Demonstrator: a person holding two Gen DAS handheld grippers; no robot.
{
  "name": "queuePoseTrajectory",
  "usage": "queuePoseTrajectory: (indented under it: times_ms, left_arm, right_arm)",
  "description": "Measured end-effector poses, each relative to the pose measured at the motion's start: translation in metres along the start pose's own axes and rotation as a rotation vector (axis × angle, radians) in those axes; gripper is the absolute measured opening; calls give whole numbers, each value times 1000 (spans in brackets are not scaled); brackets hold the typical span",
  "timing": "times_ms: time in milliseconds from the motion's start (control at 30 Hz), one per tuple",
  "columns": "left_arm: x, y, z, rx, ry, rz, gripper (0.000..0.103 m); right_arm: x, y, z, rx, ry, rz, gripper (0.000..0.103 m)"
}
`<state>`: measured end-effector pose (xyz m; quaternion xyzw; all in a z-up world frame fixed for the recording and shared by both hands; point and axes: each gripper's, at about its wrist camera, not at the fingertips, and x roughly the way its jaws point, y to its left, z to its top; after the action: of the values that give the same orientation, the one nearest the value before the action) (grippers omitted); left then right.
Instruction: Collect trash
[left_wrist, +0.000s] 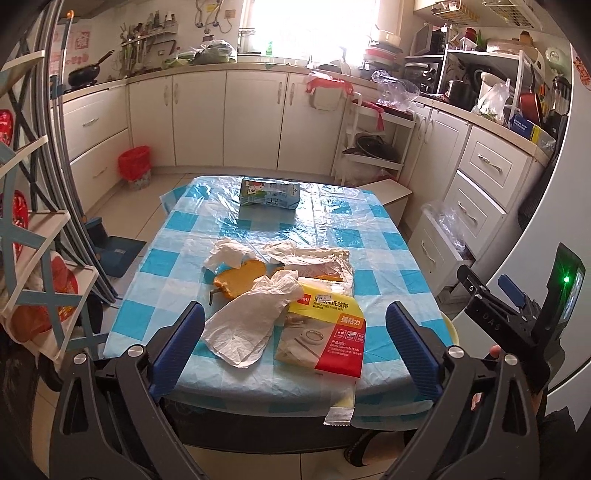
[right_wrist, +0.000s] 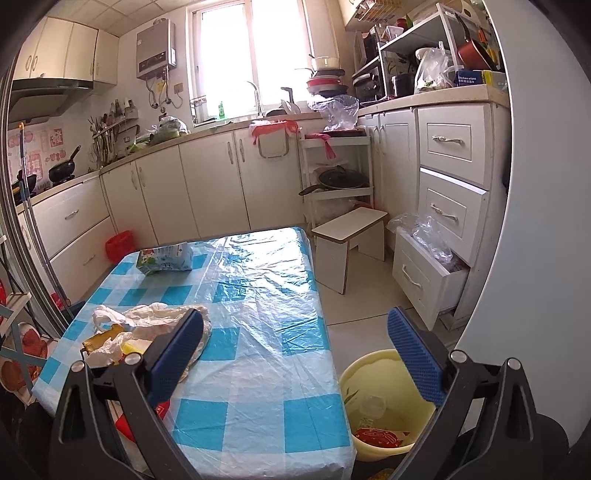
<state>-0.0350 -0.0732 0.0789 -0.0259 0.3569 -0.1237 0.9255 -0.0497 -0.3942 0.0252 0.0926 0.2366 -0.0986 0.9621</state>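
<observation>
I have both grippers hanging above the near edge of the table (left_wrist: 373, 225), nothing picked up. The left gripper (left_wrist: 295, 343) has its jaws spread wide, framing the trash pile. The right gripper (right_wrist: 295, 354) is likewise wide open and empty; it sits off the table's right side, near above the yellow basin (right_wrist: 365, 373) on the floor.

Trash location — clustered on the near half of the checked cloth: a crumpled white plastic bag (left_wrist: 251, 325) closest to me, a yellow-and-red tape packet (left_wrist: 328, 332) just beside it and partly under it, an orange-yellow scrap (left_wrist: 240, 280) behind, and more crumpled wrappers (left_wrist: 314, 258) beyond that. A blue-green carton (left_wrist: 267, 192) lies alone at the far end, well apart. The basin already holds a red wrapper (right_wrist: 380, 437) and what looks like a clear bottle, so I take it as the collection point.

Step in hand, as I judge it: lining up for a grasp from the pile. Next move — lower the left gripper over the white bag, close on a bunched fold rather than a flat edge, then carry it right to the basin. The film is thin and may drag the packet with it.
</observation>
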Motion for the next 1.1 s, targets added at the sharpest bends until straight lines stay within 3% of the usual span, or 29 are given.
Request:
queuePoseTrajectory:
  times_ms: [1100]
  left_arm:
    - [2, 3, -4, -12, 18, 3, 95]
  right_arm:
    - [3, 3, 0, -8, 6, -2, 96]
